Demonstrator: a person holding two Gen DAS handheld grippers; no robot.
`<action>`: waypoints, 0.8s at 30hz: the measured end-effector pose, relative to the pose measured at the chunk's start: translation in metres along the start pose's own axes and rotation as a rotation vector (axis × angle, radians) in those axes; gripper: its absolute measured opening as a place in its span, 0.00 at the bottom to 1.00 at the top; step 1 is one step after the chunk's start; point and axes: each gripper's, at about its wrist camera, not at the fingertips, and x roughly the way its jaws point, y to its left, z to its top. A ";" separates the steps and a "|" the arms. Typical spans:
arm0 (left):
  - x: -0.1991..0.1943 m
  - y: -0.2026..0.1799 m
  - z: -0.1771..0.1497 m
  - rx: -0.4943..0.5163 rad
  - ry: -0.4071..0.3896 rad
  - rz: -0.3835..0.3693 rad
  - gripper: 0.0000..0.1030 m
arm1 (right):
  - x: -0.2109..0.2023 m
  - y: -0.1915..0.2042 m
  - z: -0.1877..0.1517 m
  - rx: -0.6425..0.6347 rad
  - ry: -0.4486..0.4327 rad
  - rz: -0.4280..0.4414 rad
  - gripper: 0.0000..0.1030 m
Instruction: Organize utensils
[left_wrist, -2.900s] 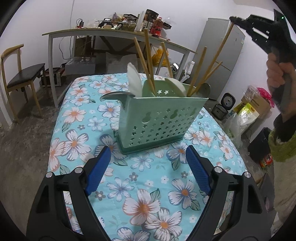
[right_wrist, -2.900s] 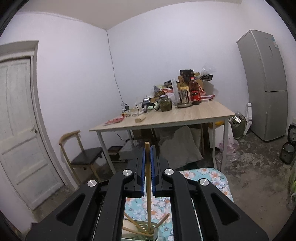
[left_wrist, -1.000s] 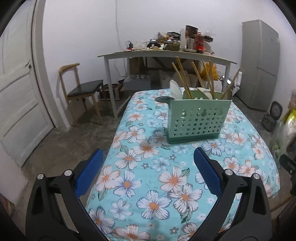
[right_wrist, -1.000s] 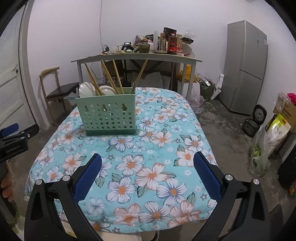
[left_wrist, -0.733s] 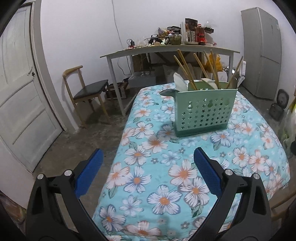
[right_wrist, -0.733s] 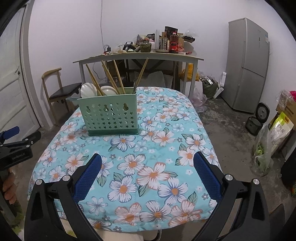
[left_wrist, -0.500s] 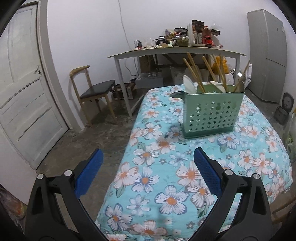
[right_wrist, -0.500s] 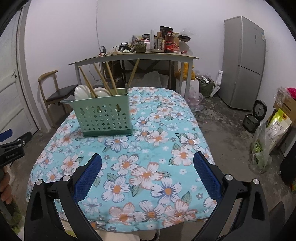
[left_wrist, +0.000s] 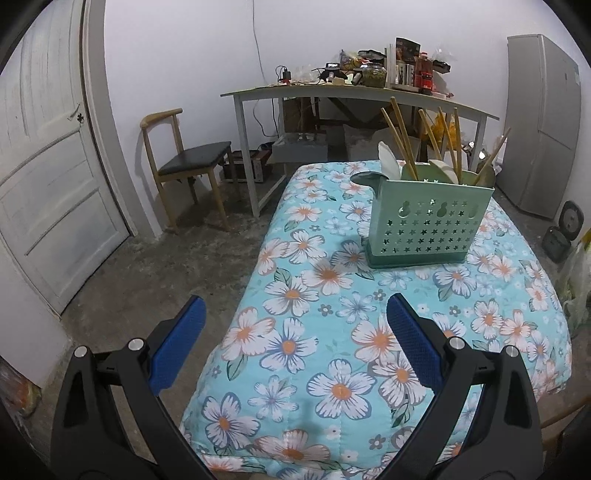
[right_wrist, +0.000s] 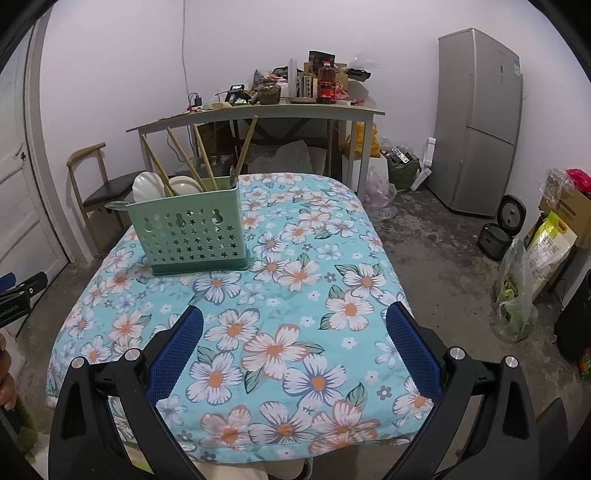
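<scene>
A green perforated utensil caddy (left_wrist: 428, 221) stands on the flowered tablecloth (left_wrist: 332, 332); it also shows in the right wrist view (right_wrist: 195, 232). Several wooden chopsticks (left_wrist: 400, 140) and white spoons (left_wrist: 389, 162) stand in it, chopsticks (right_wrist: 184, 158) and spoons (right_wrist: 147, 186) also showing in the right wrist view. My left gripper (left_wrist: 293, 325) is open and empty, well back from the caddy over the table's near left corner. My right gripper (right_wrist: 295, 326) is open and empty above the table's near edge. The left gripper's tip (right_wrist: 22, 290) shows at the right view's left edge.
A cluttered wooden desk (left_wrist: 354, 96) stands behind the table. A chair (left_wrist: 184, 166) and a white door (left_wrist: 48, 177) are at the left. A grey fridge (right_wrist: 480, 122) stands at the right, with rice cookers (right_wrist: 496, 236) and bags (right_wrist: 517, 288) on the floor.
Both grippers have pulled back from the caddy and stayed open. The right gripper earlier held a chopstick over the caddy; it is now empty and the chopstick stands in the caddy.
</scene>
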 end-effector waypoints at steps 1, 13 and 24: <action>0.001 0.000 0.000 -0.002 0.002 -0.004 0.92 | 0.000 -0.001 0.000 0.002 -0.001 -0.001 0.94; 0.001 -0.004 0.000 0.005 0.013 -0.031 0.92 | -0.001 -0.002 0.001 -0.004 -0.005 0.006 0.94; 0.000 -0.009 0.000 0.019 0.009 -0.044 0.92 | 0.002 0.002 0.001 -0.015 -0.002 0.018 0.94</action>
